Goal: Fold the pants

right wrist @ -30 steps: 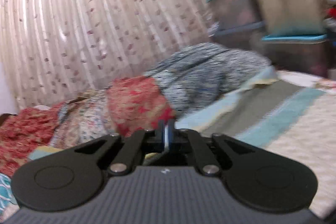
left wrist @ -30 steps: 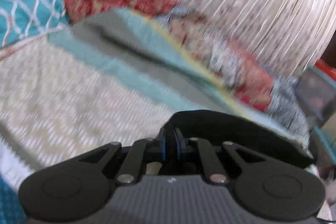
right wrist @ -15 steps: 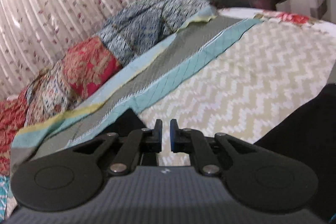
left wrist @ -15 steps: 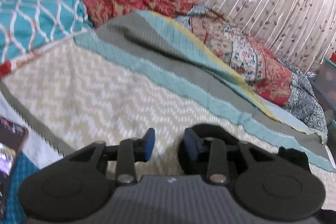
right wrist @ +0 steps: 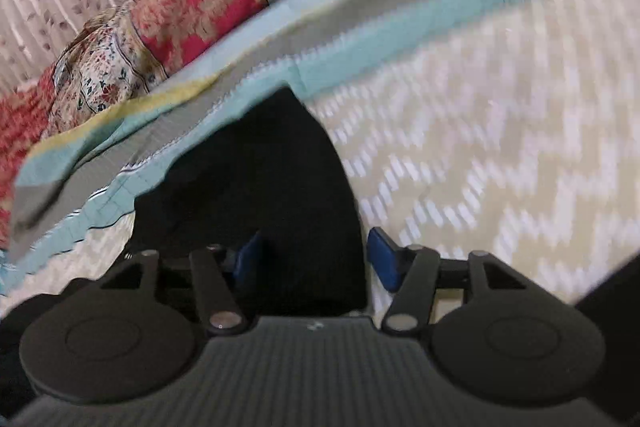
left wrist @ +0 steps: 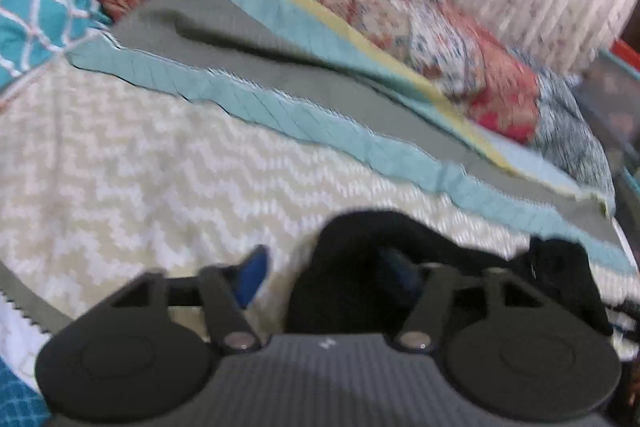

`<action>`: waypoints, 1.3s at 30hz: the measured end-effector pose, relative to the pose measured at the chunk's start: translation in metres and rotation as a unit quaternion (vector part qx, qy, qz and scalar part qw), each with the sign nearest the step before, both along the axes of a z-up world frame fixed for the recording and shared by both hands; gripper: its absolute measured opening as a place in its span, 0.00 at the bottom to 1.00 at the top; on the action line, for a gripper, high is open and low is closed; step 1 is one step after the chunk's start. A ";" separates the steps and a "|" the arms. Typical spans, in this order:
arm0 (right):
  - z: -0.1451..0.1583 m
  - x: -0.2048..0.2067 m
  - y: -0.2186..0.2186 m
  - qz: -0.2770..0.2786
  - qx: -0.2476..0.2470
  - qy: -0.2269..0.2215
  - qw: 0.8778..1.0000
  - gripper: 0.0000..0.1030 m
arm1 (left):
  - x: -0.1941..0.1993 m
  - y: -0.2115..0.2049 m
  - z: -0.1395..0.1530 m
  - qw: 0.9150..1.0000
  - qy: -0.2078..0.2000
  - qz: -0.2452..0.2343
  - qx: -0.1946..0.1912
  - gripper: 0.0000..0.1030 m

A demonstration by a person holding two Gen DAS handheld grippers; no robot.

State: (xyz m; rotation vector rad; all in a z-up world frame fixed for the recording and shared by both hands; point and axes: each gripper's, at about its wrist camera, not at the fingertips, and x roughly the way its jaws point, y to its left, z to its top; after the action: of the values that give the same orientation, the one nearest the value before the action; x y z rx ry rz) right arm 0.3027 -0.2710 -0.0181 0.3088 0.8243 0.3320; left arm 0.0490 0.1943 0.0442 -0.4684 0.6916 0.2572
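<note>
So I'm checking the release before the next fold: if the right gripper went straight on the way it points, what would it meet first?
Probably the black pants. The right gripper has opening jaws with that cloth lying between them, spread ahead over the chevron bedspread. The picture is blurred, so depth is uncertain.

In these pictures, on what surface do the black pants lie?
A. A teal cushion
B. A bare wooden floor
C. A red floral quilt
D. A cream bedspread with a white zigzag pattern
D: the black pants lie directly on the cream bedspread with a white zigzag pattern; the red floral quilt lies farther back.
</note>
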 end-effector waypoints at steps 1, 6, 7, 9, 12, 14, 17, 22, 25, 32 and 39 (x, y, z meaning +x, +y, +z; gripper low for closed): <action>0.011 -0.006 0.005 0.003 -0.016 -0.033 0.999 0.60 | -0.001 -0.002 0.000 1.000 -0.006 -0.002 -0.001 0.51; 0.039 -0.040 0.041 0.163 -0.049 -0.123 0.978 0.61 | -0.009 0.006 0.004 0.999 -0.031 0.013 -0.009 0.65; 0.038 -0.047 0.051 0.197 -0.057 -0.128 0.970 0.62 | -0.006 0.011 0.004 0.999 -0.027 0.016 -0.018 0.66; 0.030 -0.053 0.072 0.227 -0.083 -0.130 0.961 0.62 | 0.000 0.012 0.000 0.999 -0.019 0.011 -0.035 0.65; 0.008 -0.041 0.099 0.241 -0.111 -0.107 0.958 0.47 | 0.008 0.000 -0.008 0.999 -0.003 -0.014 -0.034 0.19; -0.006 -0.025 0.103 0.236 -0.118 -0.075 0.962 0.12 | 0.007 -0.008 -0.007 0.999 0.000 -0.029 -0.039 0.10; 0.017 -0.013 0.065 0.169 -0.004 -0.047 0.984 0.11 | -0.012 -0.018 0.011 0.999 -0.033 -0.032 -0.013 0.09; 0.085 -0.013 -0.057 0.002 0.188 -0.071 0.980 0.11 | -0.048 -0.013 0.035 0.995 -0.091 -0.021 -0.043 0.08; 0.128 -0.033 -0.116 -0.077 0.212 -0.124 0.966 0.11 | -0.066 -0.008 0.045 0.990 -0.129 -0.005 -0.063 0.08; 0.178 -0.045 -0.164 -0.192 0.188 -0.209 0.940 0.11 | -0.065 0.017 0.046 0.979 -0.157 0.029 -0.125 0.08; 0.113 0.061 -0.120 -0.222 0.064 -0.115 0.966 0.08 | 0.017 0.025 0.008 0.989 -0.059 0.095 -0.096 0.14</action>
State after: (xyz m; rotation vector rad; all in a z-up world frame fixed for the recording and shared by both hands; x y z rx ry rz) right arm 0.3633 -0.3914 0.0946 0.5530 0.4879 -0.0022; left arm 0.0664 0.2193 0.0522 -0.7289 0.5589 0.3406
